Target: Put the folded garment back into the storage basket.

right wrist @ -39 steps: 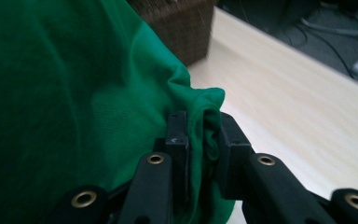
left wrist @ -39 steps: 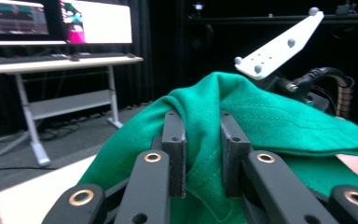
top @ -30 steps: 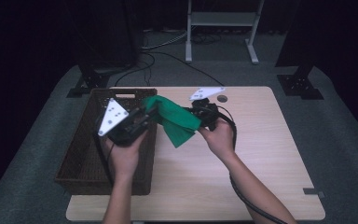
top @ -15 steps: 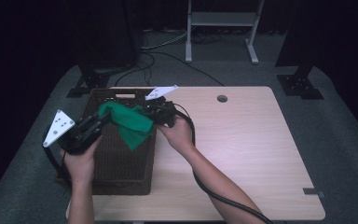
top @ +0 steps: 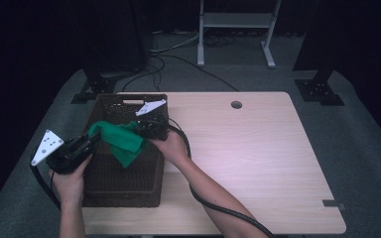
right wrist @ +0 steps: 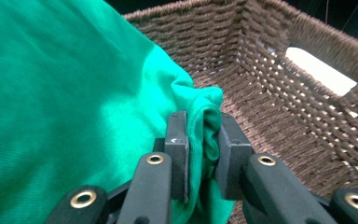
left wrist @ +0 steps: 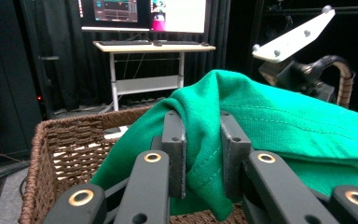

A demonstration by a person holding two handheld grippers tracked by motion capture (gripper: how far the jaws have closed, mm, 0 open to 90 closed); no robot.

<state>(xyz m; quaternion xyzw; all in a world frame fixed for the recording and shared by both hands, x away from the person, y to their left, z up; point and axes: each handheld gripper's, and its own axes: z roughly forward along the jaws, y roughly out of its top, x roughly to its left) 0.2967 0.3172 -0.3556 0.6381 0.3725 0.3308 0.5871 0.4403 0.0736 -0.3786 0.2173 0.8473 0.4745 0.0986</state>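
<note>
Hanging green cloth (top: 121,141) | bunched, creased | over wicker basket (top: 124,186)

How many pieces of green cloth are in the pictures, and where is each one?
1. The green cloth hangs over the brown wicker basket, held between the left gripper and the right gripper. The basket's floor is partly covered, so another could be hidden.

Dark curtained room, grey carpet (top: 258,74), monitor desk (left wrist: 154,45).
</note>
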